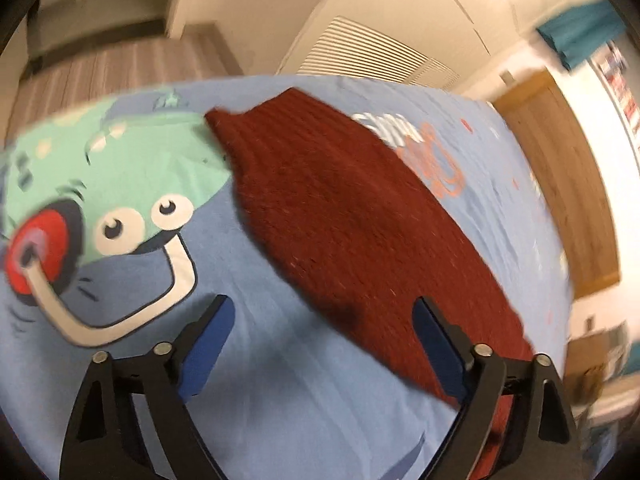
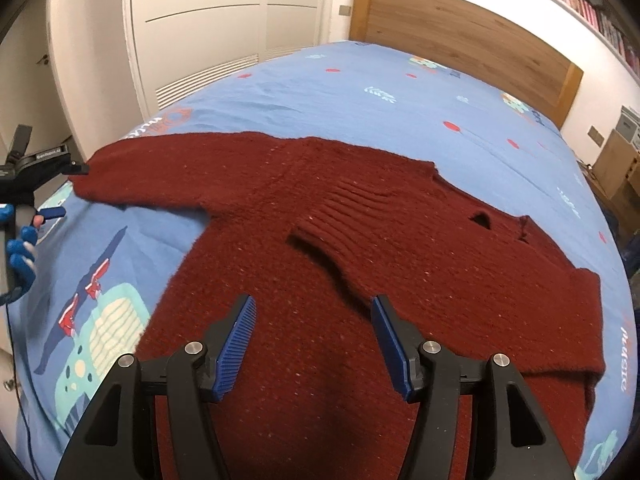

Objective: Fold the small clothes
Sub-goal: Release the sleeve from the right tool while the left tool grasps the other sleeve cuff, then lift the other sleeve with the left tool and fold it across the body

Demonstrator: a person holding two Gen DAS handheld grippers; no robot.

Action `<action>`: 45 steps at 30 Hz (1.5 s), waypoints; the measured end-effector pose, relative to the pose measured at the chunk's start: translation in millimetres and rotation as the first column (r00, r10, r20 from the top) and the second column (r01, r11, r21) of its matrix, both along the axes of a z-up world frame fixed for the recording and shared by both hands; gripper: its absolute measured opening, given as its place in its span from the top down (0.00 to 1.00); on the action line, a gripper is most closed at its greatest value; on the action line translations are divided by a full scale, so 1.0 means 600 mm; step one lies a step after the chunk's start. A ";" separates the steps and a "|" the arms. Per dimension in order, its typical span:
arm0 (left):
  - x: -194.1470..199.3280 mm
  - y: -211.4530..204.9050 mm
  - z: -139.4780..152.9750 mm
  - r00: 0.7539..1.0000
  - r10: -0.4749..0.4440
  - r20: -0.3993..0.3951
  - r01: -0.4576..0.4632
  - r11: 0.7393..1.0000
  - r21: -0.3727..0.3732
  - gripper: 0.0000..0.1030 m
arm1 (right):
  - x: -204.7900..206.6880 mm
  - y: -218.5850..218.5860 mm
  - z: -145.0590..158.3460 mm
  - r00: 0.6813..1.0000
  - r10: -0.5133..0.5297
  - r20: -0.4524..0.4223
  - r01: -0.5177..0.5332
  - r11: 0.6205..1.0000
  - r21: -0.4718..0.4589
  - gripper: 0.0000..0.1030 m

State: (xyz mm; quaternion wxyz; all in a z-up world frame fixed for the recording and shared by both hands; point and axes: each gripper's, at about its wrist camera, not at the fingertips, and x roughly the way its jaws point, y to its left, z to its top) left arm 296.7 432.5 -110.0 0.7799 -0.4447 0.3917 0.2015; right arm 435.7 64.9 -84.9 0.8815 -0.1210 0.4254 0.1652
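A dark red knitted sweater (image 2: 360,248) lies on the blue bed sheet (image 2: 360,92), one sleeve stretched out to the left and the other folded across the body. My right gripper (image 2: 312,308) is open and empty above the sweater's body. My left gripper (image 1: 322,308) is open and empty above the sheet, at the edge of the stretched sleeve (image 1: 352,216). The left gripper also shows at the left edge of the right wrist view (image 2: 60,192), beside the sleeve's cuff, held by a blue-gloved hand (image 2: 20,264).
The sheet carries cartoon prints (image 1: 120,184). A wooden headboard (image 2: 460,40) stands at the far end of the bed. White wardrobe doors (image 2: 224,20) with a vent stand behind the bed's left side. Cardboard boxes (image 2: 616,168) sit at the right.
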 end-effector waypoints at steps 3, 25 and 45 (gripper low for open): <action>-0.006 0.026 -0.015 0.995 0.060 0.076 -0.055 0.996 -0.073 0.18 | -0.001 0.000 0.004 1.000 -0.001 0.007 0.001 1.000 -0.004 0.40; 0.018 0.099 -0.064 0.948 0.190 0.257 -0.079 0.918 -0.389 0.84 | -0.016 0.015 -0.001 1.000 0.030 -0.009 -0.030 1.000 -0.005 0.40; 0.095 0.004 0.045 0.951 0.024 0.307 0.055 0.968 -0.246 0.93 | -0.066 -0.070 -0.004 0.997 -0.067 -0.049 0.063 0.995 -0.081 0.40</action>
